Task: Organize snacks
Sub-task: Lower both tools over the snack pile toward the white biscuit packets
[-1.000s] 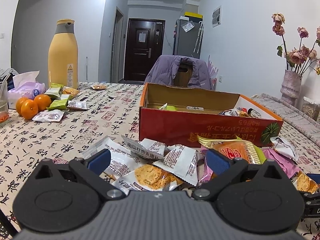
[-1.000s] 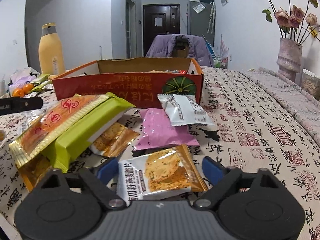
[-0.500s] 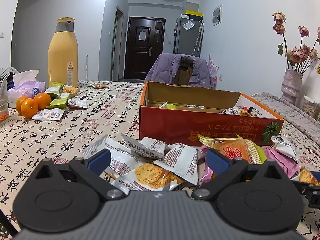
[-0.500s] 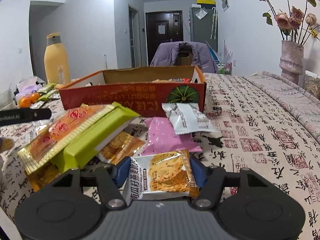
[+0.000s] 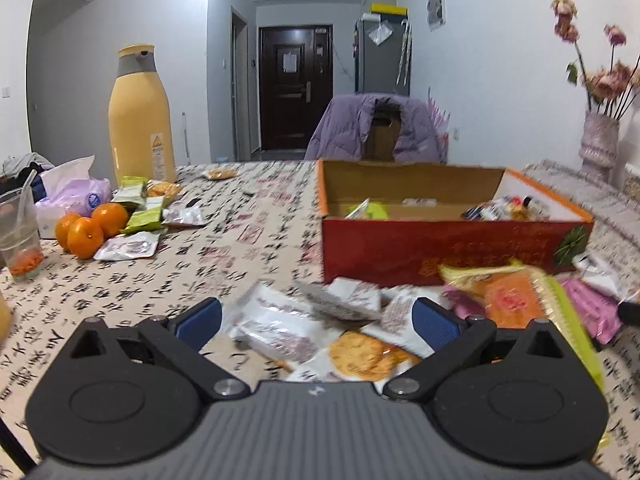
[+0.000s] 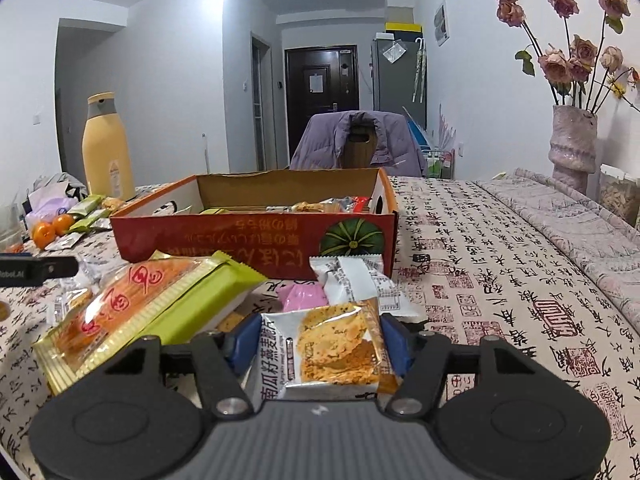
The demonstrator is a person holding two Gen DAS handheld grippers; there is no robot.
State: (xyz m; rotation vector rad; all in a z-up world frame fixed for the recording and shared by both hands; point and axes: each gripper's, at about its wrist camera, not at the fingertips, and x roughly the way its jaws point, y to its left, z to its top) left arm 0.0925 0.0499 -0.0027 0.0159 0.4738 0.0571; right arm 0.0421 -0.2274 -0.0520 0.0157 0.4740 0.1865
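A red cardboard box (image 5: 448, 256) with several snacks inside stands on the patterned table; it also shows in the right wrist view (image 6: 240, 236). My right gripper (image 6: 318, 344) is shut on a white oat-cracker packet (image 6: 332, 350) and holds it lifted above the table, in front of the box. My left gripper (image 5: 316, 322) is open and empty, low over a heap of white cracker packets (image 5: 304, 328). A large orange-and-green snack pack (image 6: 148, 304) lies left of the right gripper, and shows in the left wrist view (image 5: 520, 300).
A pink packet (image 6: 302, 296) and a white packet (image 6: 360, 280) lie before the box. Oranges (image 5: 86, 228), green packets (image 5: 140, 208), a tissue pack (image 5: 72, 196), a plastic cup (image 5: 18, 232) and a tall yellow bottle (image 5: 140, 116) stand far left. A flower vase (image 6: 572, 148) stands right.
My right gripper closed on the oat-cracker packet and lifted it off the table. My left gripper stayed open and shifted slightly, with the view swinging to the left.
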